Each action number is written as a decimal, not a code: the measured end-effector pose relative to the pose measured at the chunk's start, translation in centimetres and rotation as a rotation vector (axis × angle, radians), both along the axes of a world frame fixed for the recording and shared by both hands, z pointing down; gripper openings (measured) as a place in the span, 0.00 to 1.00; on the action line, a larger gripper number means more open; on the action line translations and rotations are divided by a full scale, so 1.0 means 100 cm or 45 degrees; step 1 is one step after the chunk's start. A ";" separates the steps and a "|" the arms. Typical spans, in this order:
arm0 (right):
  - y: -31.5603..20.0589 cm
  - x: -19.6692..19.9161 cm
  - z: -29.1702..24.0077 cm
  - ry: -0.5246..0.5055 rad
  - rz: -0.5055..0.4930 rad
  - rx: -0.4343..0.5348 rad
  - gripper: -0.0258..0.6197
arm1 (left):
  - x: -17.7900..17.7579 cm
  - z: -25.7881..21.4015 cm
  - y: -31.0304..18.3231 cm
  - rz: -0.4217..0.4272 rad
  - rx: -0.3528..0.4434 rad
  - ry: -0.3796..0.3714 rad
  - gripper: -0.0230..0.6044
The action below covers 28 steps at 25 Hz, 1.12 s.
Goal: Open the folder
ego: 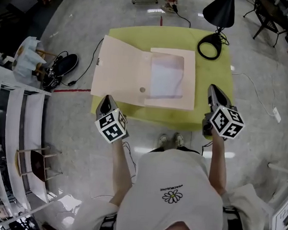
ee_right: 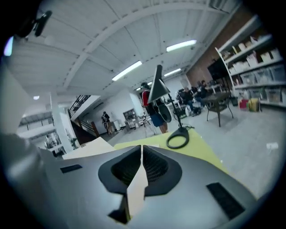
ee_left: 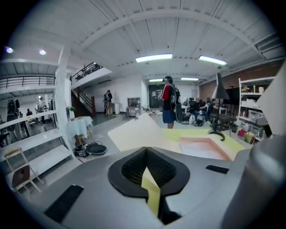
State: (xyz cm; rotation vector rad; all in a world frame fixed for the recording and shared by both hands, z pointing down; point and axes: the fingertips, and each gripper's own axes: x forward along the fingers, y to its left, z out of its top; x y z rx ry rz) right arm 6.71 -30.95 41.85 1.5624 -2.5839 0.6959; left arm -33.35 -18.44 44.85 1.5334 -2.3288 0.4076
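Note:
The pale beige folder (ego: 137,72) lies open on the yellow-green table (ego: 213,75), its cover flap spread to the left and its shallow white-lined tray (ego: 166,77) on the right. Both grippers hang above the table's near edge, apart from the folder. My left gripper (ego: 105,102) is shut and empty, level with the cover's near left corner. My right gripper (ego: 215,90) is shut with nothing between its jaws, to the right of the tray. In the left gripper view the gripper (ee_left: 146,149) points over the folder (ee_left: 138,132). The right gripper view shows that gripper (ee_right: 141,148) and the folder (ee_right: 87,147).
A black lamp with a ring base (ego: 209,45) stands at the table's far right corner, its shade (ego: 220,11) above. White shelving (ego: 15,127) and a chair (ego: 37,161) stand at the left. Shoes and a bag (ego: 64,64) lie on the floor. A person (ee_left: 169,105) stands beyond the table.

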 end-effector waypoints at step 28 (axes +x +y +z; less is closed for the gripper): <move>0.057 -0.095 -0.108 0.519 -0.122 0.692 0.06 | 0.192 -0.154 -0.040 0.572 0.649 -0.095 0.06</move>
